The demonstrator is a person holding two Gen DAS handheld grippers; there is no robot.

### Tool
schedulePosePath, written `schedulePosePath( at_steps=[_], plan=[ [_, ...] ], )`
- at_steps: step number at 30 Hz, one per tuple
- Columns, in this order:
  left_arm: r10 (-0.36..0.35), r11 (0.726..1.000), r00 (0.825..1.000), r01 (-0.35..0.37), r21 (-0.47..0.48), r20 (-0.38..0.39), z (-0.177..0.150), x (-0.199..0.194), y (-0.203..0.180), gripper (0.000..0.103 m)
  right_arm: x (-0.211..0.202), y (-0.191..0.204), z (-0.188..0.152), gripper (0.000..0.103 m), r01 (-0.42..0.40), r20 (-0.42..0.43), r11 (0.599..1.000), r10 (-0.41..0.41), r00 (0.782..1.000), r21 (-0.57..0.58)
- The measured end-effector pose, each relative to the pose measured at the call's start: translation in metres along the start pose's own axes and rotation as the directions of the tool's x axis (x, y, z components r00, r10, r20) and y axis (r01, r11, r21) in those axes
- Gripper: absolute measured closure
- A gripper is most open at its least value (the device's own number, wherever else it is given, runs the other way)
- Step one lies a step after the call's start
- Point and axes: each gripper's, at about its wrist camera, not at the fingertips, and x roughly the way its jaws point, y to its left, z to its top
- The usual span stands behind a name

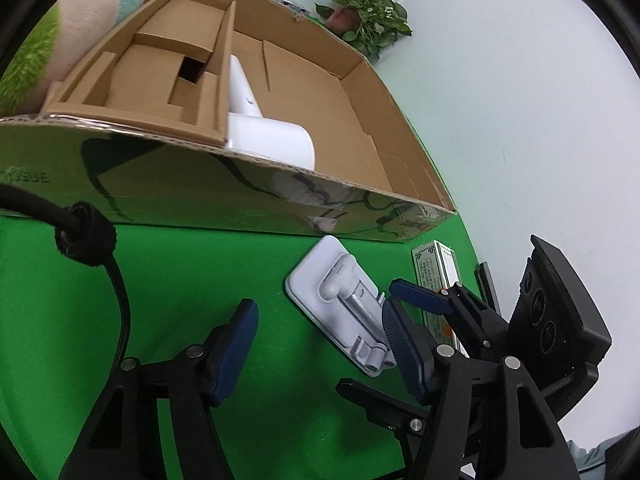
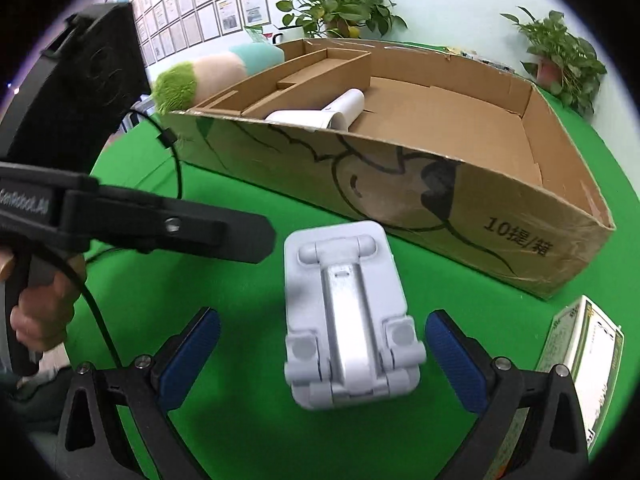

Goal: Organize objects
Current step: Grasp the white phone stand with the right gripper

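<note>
The folded white phone stand lies flat on the green bench, just at 6 o'clock of the cardboard box. The right gripper straddles it, jaws wide open and empty; the left gripper hangs at 9 o'clock, also open and empty. A skewed squeeze could likely slide the smooth stand sideways, or the 2 grippers could collide.

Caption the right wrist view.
Open right gripper straddles a folded white plastic stand before the printed cardboard box.
</note>
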Motion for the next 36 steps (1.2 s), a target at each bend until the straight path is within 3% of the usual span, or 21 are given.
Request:
schedulePosePath(
  at_steps=[4, 6, 8, 11, 12, 14, 22, 26, 33, 36],
  plan=[
    [0.004, 1.0, 1.0, -0.004, -0.004, 0.001, -0.003, -0.004, 0.003, 0.041, 0.0, 0.007, -0.003, 0.012, 0.03, -0.01, 0.999, -0.03, 0.999, -0.034],
    [-0.004, 1.0, 1.0, 0.004, -0.008, -0.003, -0.007, -0.007, 0.003, 0.041, -0.005, 0.01, -0.005, 0.031, 0.048, -0.003, 0.998, -0.049, 0.999, -0.034],
    [-0.024, 1.0, 1.0, 0.024, -0.009, -0.004, -0.01, -0.008, 0.002, 0.041, -0.01, 0.013, -0.009, 0.041, 0.032, 0.0, 0.999, -0.032, 0.999, -0.007],
    [-0.048, 0.999, 0.999, 0.048, -0.004, -0.012, -0.016, -0.008, 0.003, 0.041, -0.018, 0.025, -0.015, 0.039, -0.006, 0.022, 1.0, 0.006, 1.0, 0.004],
    [-0.057, 0.998, 0.998, 0.057, -0.004, -0.02, -0.018, -0.007, 0.003, 0.041, -0.021, 0.03, -0.017, 0.029, -0.016, 0.036, 1.0, 0.017, 0.999, -0.007],
    [-0.058, 0.998, 0.998, 0.057, -0.008, -0.028, -0.021, -0.005, 0.006, 0.041, -0.021, 0.037, -0.019, 0.019, -0.005, 0.05, 1.0, 0.006, 0.999, -0.016],
    [-0.091, 0.994, 0.996, 0.089, -0.071, -0.024, -0.015, -0.007, 0.02, 0.041, 0.004, 0.026, -0.01, 0.019, 0.071, 0.012, 0.997, -0.072, 0.997, 0.023],
    [-0.093, 0.994, 0.995, 0.091, -0.061, -0.029, -0.018, -0.008, 0.02, 0.041, 0.006, 0.032, -0.013, 0.035, 0.088, 0.002, 0.996, -0.088, 0.996, 0.002],
    [-0.11, 0.992, 0.993, 0.107, -0.06, -0.046, -0.022, -0.015, 0.022, 0.041, -0.006, 0.05, -0.028, 0.036, 0.038, 0.001, 0.999, -0.038, 0.999, 0.016],
    [-0.118, 0.991, 0.991, 0.114, -0.063, -0.057, -0.027, -0.023, 0.026, 0.048, -0.012, 0.043, -0.03, 0.036, -0.025, 0.01, 0.992, 0.023, 1.0, 0.125]
  ],
)
